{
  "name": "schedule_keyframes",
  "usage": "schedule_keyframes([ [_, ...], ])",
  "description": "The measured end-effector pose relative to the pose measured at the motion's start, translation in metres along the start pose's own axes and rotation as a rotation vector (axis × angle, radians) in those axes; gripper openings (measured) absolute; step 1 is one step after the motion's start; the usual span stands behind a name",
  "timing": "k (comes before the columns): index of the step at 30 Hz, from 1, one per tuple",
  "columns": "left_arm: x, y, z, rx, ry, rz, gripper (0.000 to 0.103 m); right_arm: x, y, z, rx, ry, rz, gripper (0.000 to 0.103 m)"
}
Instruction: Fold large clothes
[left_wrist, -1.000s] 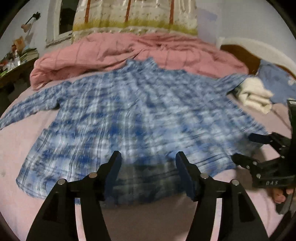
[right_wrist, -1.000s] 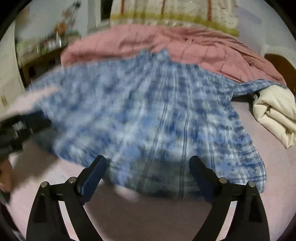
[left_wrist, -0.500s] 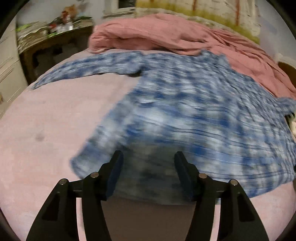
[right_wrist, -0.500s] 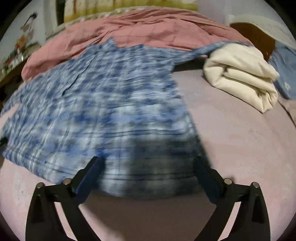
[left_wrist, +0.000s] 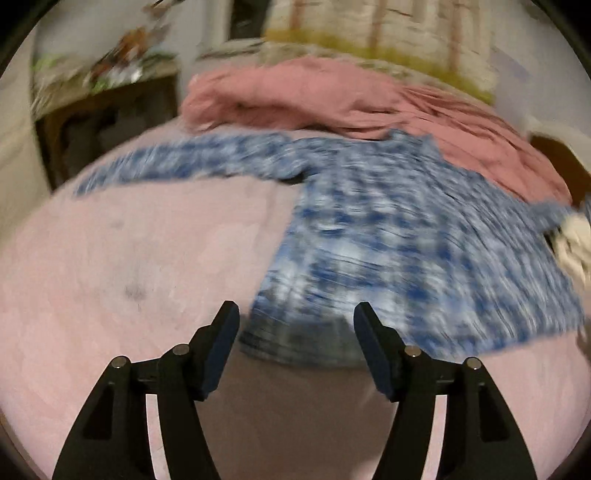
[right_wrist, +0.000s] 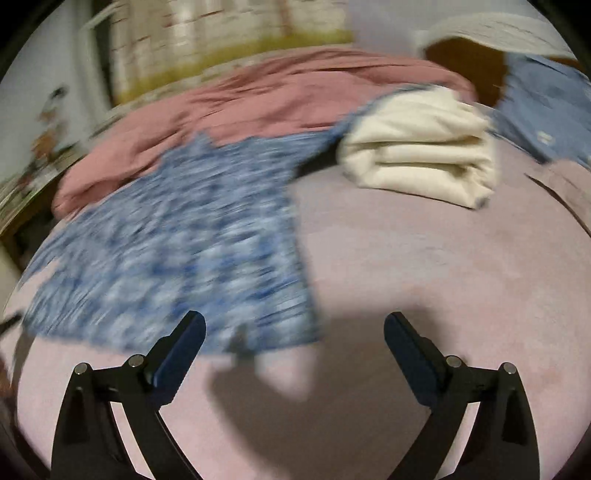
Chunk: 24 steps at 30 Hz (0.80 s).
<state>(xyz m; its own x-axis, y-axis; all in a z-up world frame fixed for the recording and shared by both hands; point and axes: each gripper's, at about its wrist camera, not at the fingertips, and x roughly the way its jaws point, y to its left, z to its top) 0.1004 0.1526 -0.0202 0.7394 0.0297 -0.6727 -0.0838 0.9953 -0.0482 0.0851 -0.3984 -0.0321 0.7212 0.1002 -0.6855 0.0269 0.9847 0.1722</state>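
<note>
Now the blue-and-white plaid cotton shirt (left_wrist: 388, 236) is seen spread flat on the pink bed sheet (left_wrist: 129, 266), shifted rightward in the left view since a second ago. Its lower left corner is framed by the left gripper (left_wrist: 295, 325), whose jaws have just been widened, nothing clamped. The right gripper (right_wrist: 295, 328) is held agape, empty. No writing can be read.

Plaid shirt (left_wrist: 388, 236) on pink bed (left_wrist: 129, 258)
</note>
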Motion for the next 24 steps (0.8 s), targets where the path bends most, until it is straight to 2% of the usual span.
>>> schedule_keyframes([
  [3, -0.011, -0.016, -0.002, 0.09, -0.015, -0.047, 0.07, -0.002, 0.029, -0.005, -0.126, 0.054, 0.024, 0.098],
  [6, -0.01, -0.032, -0.004, 0.198, 0.018, -0.073, 0.075, -0.002, 0.065, -0.012, -0.299, 0.096, 0.054, 0.098],
  [8, -0.003, -0.043, -0.008, 0.309, 0.064, -0.064, 0.081, 0.001, 0.081, -0.019, -0.4, 0.123, 0.026, 0.098],
  [10, 0.01, -0.053, -0.012, 0.407, 0.114, -0.02, 0.081, 0.014, 0.097, -0.028, -0.523, 0.162, -0.056, 0.098],
  [12, 0.022, -0.058, -0.017, 0.474, 0.144, 0.012, 0.083, 0.027, 0.103, -0.032, -0.578, 0.191, -0.117, 0.098],
  [14, 0.031, -0.058, -0.014, 0.48, 0.137, 0.018, 0.089, 0.034, 0.102, -0.028, -0.567, 0.185, -0.117, 0.098],
  [16, 0.042, -0.056, -0.005, 0.467, 0.118, 0.046, 0.089, 0.041, 0.095, -0.021, -0.548, 0.157, -0.145, 0.098],
  [18, 0.052, -0.052, 0.002, 0.469, 0.088, 0.092, 0.084, 0.048, 0.087, -0.014, -0.524, 0.129, -0.15, 0.098],
  [19, 0.057, -0.049, 0.005, 0.465, 0.085, 0.095, 0.071, 0.051, 0.084, -0.012, -0.51, 0.127, -0.138, 0.092],
  [20, 0.06, -0.046, 0.007, 0.454, 0.095, 0.065, 0.052, 0.051, 0.079, -0.009, -0.483, 0.128, -0.1, 0.082],
  [21, 0.06, -0.043, 0.007, 0.442, 0.103, 0.033, 0.042, 0.053, 0.077, -0.005, -0.471, 0.131, -0.066, 0.057],
  [22, 0.058, -0.041, 0.007, 0.439, 0.1, 0.02, 0.022, 0.05, 0.074, -0.005, -0.46, 0.12, -0.053, 0.034],
  [23, 0.056, -0.042, 0.005, 0.45, 0.095, 0.028, 0.011, 0.05, 0.073, -0.004, -0.46, 0.114, -0.074, 0.023],
  [24, 0.053, -0.042, 0.002, 0.467, 0.086, 0.036, 0.008, 0.049, 0.07, -0.004, -0.468, 0.115, -0.107, 0.011],
])
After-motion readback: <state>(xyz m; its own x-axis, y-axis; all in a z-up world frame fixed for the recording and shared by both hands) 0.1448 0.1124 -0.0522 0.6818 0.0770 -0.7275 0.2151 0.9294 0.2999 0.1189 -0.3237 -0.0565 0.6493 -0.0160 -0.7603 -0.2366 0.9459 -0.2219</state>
